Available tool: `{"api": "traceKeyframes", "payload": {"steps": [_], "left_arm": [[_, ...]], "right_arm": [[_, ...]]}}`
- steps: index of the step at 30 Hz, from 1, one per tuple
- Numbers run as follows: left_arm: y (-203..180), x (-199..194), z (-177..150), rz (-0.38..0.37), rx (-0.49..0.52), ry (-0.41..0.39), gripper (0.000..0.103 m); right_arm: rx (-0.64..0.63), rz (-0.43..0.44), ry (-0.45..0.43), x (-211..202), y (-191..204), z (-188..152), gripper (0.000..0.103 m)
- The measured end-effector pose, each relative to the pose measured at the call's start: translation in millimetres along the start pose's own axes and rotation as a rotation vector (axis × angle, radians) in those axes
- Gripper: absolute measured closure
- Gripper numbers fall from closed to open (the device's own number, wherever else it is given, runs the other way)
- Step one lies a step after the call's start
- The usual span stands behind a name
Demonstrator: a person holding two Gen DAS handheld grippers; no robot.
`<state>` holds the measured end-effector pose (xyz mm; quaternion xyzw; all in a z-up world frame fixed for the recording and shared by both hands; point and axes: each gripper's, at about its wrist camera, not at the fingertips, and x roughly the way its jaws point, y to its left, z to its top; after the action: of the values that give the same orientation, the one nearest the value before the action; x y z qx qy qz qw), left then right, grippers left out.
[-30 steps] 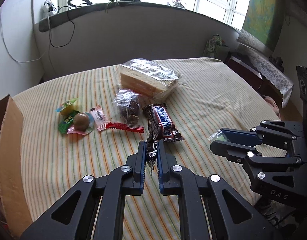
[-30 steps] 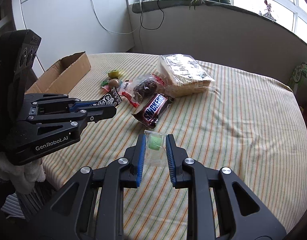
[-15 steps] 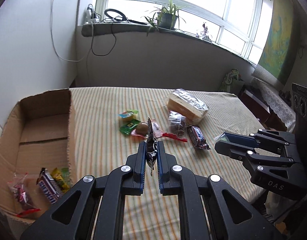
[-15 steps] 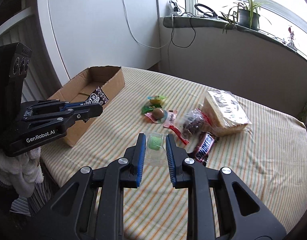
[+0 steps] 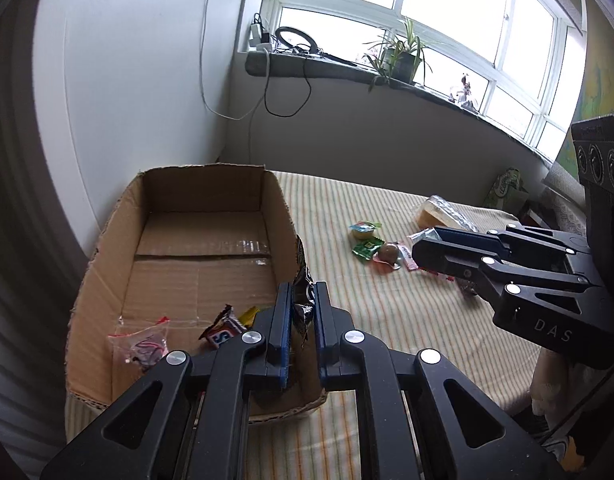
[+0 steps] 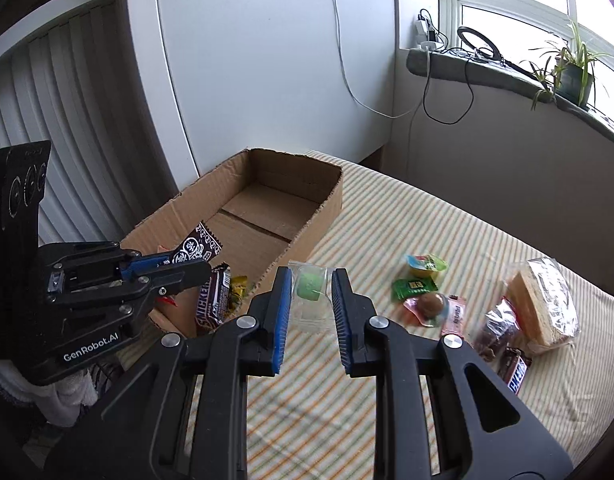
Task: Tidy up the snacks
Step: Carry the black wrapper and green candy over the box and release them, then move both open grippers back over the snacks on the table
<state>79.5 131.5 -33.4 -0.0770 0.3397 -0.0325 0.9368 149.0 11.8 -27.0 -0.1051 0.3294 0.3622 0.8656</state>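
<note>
My left gripper [image 5: 300,300] is shut on a dark patterned snack packet [image 5: 303,304], held over the near right corner of an open cardboard box [image 5: 107,248]. In the right wrist view the same packet [image 6: 199,246] sticks up from the left gripper [image 6: 195,266] above the box [image 6: 307,232]. My right gripper [image 6: 309,286] is shut on a clear packet with a green sweet [image 6: 310,280], just right of the box wall. Inside the box lie a Snickers bar [image 5: 223,330], a yellow sweet [image 5: 249,314] and a clear red-edged bag [image 5: 143,346].
On the striped tablecloth [image 6: 447,220] lie a jelly cup [image 6: 425,264], a green packet [image 6: 413,286], a brown ball sweet [image 6: 431,304], a pink packet [image 6: 455,314], a dark pastry bag [image 6: 499,332], a Snickers bar [image 6: 517,372] and bagged sliced bread [image 6: 543,304]. White panel behind the box.
Both grippers have swung left from the pile of snacks to the cardboard box, each still holding its packet. The box now fills the left of both views.
</note>
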Motion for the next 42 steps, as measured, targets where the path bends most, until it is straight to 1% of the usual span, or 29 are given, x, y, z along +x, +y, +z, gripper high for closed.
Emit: {"api": "traceKeyframes", "payload": {"steps": [5, 11, 15, 20, 21, 22, 24, 26, 27, 29, 31, 33, 36, 42], "left_arm": [[20.6, -5.0, -5.7, 0.016, -0.033, -0.013, 0.094], [34.5, -6.8, -9.3, 0.035, -0.053, -0.022, 0.094], [39.7, -6.7, -9.1, 0.048, -0.06, -0.026, 0.094], [42.7, -7.7, -8.9, 0.056, -0.062, -0.032, 0.094], [42.7, -7.8, -8.6, 0.058, -0.06, -0.033, 0.093], [42.5, -7.9, -8.3, 0.062, -0.058, -0.035, 0.093], [41.8, -9.1, -8.2, 0.069, -0.054, -0.039, 0.093], [40.4, -10.1, -8.7, 0.077, -0.054, -0.042, 0.092], [40.9, -10.4, -8.9, 0.082, -0.056, -0.043, 0.089], [42.6, -11.4, -9.2, 0.087, -0.062, -0.044, 0.089], [44.1, -13.0, -9.4, 0.091, -0.068, -0.044, 0.089], [44.4, -15.0, -8.7, 0.094, -0.069, -0.048, 0.086], [43.6, -18.9, -7.1, 0.099, -0.075, -0.06, 0.08], [29.6, -23.3, -2.7, 0.084, -0.062, -0.076, 0.08]], "right_arm": [[-0.021, 0.019, 0.022, 26.9, 18.0, 13.4, 0.082], [-0.023, 0.047, 0.051, 50.4, 27.3, 18.8, 0.081], [-0.02, 0.054, 0.057, 57.8, 29.1, 19.3, 0.081], [-0.038, 0.05, 0.054, 57.7, 34.7, 19.3, 0.08], [-0.039, 0.049, 0.052, 57.1, 34.6, 19.4, 0.075], [-0.037, 0.048, 0.048, 55.9, 34.7, 19.9, 0.065], [-0.031, 0.049, 0.032, 52.5, 33.0, 20.5, 0.052], [-0.027, 0.05, 0.026, 49.0, 31.1, 21.7, 0.052], [-0.023, 0.049, 0.024, 47.3, 30.2, 22.2, 0.052], [-0.018, 0.046, 0.02, 42.8, 27.8, 22.2, 0.05], [-0.017, 0.036, 0.008, 36.2, 24.0, 21.1, 0.041], [-0.01, 0.023, -0.002, 28.3, 17.2, 18.5, 0.039], [0.014, 0.009, -0.011, 13.8, 0.5, 12.1, 0.039], [0.103, -0.026, -0.027, -19.6, -45.8, -5.4, 0.039]]}}
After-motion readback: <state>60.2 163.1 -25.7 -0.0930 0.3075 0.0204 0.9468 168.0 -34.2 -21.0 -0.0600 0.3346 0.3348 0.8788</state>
